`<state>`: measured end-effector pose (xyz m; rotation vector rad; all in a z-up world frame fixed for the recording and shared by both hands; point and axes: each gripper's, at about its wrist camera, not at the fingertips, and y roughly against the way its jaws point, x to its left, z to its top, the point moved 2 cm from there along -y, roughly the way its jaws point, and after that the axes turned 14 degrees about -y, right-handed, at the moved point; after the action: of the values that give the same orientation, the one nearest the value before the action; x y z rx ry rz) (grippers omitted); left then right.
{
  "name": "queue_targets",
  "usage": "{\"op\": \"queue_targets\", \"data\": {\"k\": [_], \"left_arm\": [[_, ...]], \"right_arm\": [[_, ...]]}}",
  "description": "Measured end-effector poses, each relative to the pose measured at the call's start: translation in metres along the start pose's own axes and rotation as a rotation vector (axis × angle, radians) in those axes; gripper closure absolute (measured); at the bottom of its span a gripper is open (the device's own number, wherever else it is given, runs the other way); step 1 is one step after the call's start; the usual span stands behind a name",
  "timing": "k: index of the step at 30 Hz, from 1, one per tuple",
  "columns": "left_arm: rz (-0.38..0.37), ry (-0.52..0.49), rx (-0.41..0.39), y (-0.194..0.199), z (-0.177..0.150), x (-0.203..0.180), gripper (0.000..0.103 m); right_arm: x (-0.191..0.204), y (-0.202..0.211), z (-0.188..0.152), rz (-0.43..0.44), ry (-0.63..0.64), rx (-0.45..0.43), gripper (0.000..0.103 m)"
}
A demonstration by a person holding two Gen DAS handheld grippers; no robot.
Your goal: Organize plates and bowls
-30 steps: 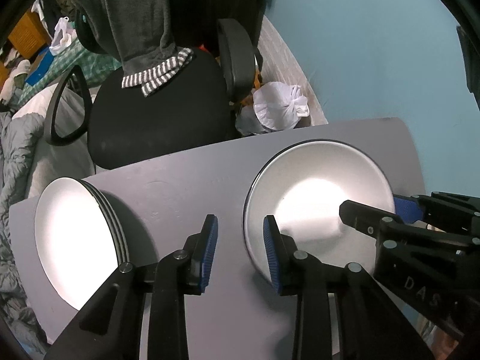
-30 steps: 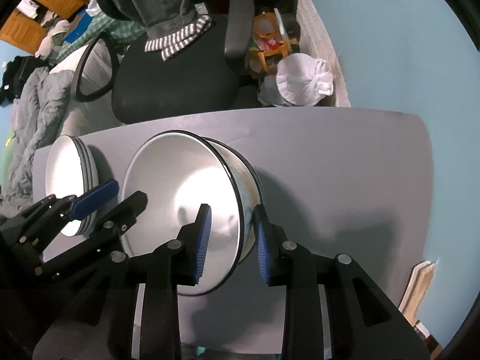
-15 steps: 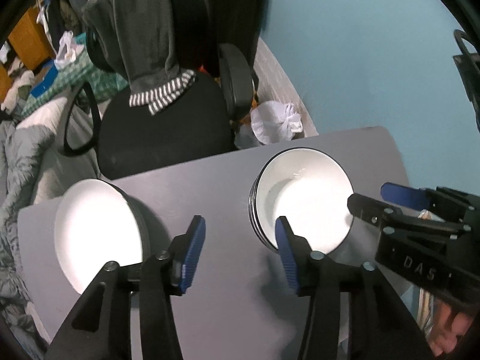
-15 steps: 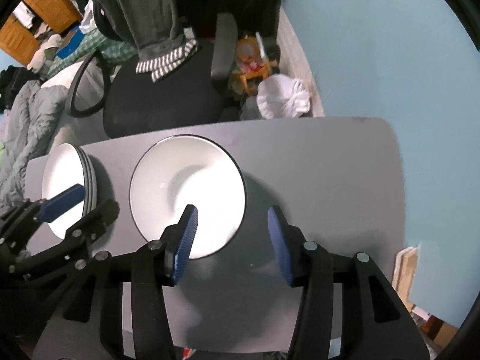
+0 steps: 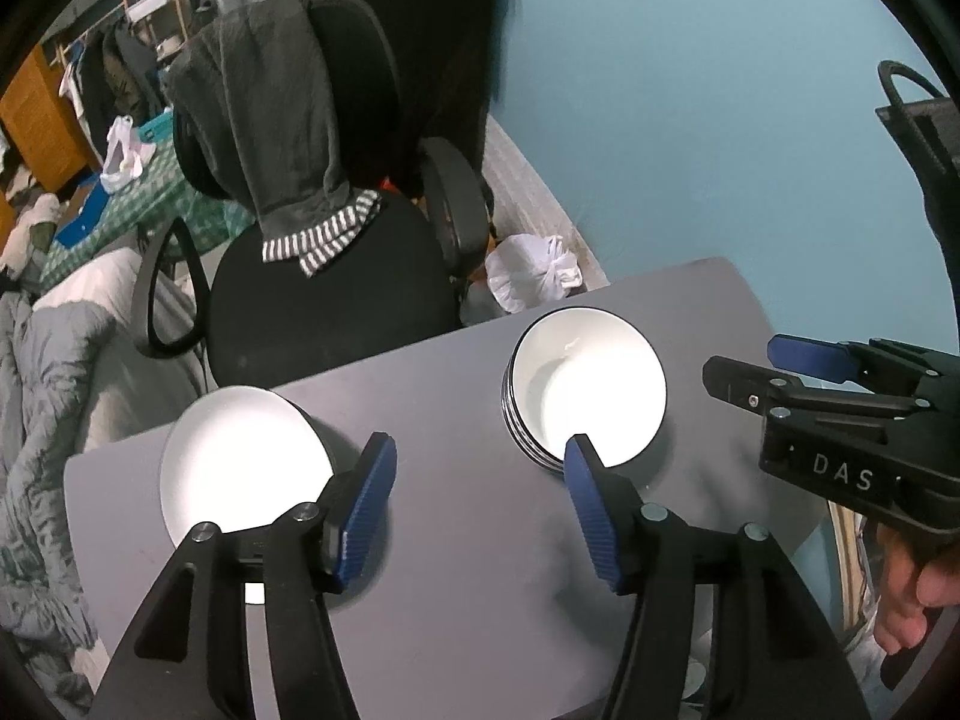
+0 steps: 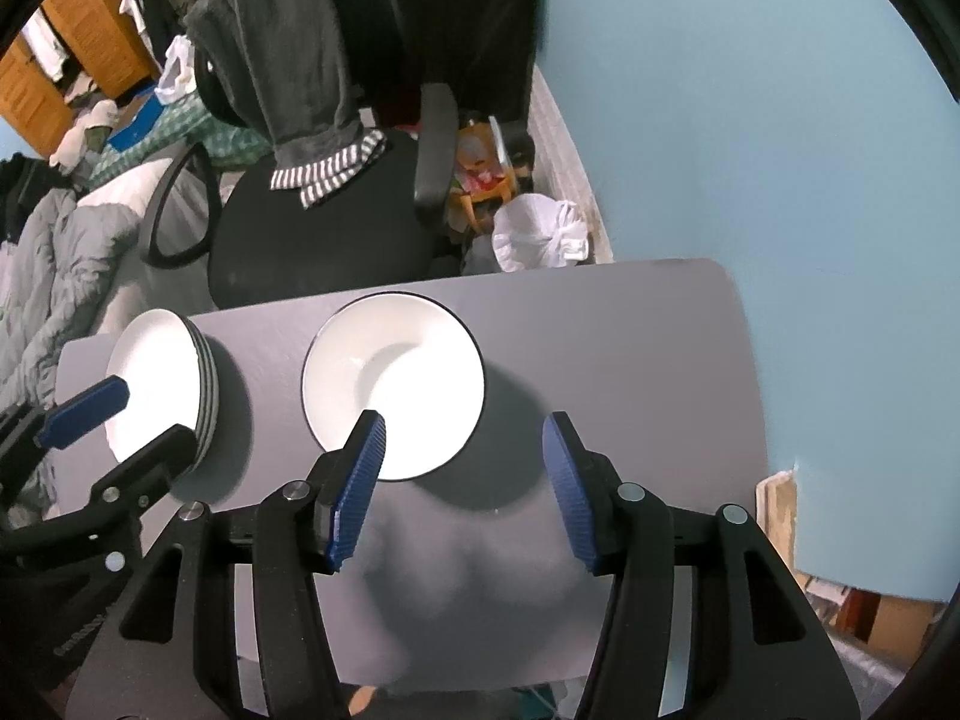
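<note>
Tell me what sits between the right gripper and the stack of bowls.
Nothing visible. The right gripper hangs above the table, fingers opening and empty, with the stack of bowls just ahead. The stack of plates sits off to the side, under the left gripper.

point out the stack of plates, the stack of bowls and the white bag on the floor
stack of plates (image 6: 159,387), right wrist view, white face of top plate
stack of bowls (image 5: 591,387), left wrist view, inside of top bowl
white bag (image 6: 540,237), right wrist view, middle of bag

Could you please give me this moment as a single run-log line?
left gripper: opening, empty | right gripper: opening, empty | bowl stack: on table | plate stack: on table, apart from bowls
</note>
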<state>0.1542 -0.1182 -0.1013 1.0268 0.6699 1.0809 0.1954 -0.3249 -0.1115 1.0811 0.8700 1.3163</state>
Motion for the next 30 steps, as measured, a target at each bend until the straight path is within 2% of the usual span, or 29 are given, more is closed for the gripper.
{"op": "queue_targets", "data": {"k": [12,18,22,30], "left_arm": [[0.002,-0.068,-0.070,0.024,-0.002,0.010,0.026],[-0.014,-0.094,-0.065,0.024,-0.002,0.013,0.025],[0.015,-0.111,-0.070,0.018,0.004,0.015,0.025],[0.017,-0.066,-0.031,-0.001,0.015,0.017,0.025]], "right_arm": [[0.006,0.022,-0.011,-0.028,-0.044,-0.047,0.045],[0.008,0.026,-0.010,-0.043,-0.060,-0.056,0.045],[0.009,0.025,-0.009,-0.056,-0.053,-0.055,0.044],[0.007,0.013,0.005,-0.040,-0.019,-0.024,0.043]]}}
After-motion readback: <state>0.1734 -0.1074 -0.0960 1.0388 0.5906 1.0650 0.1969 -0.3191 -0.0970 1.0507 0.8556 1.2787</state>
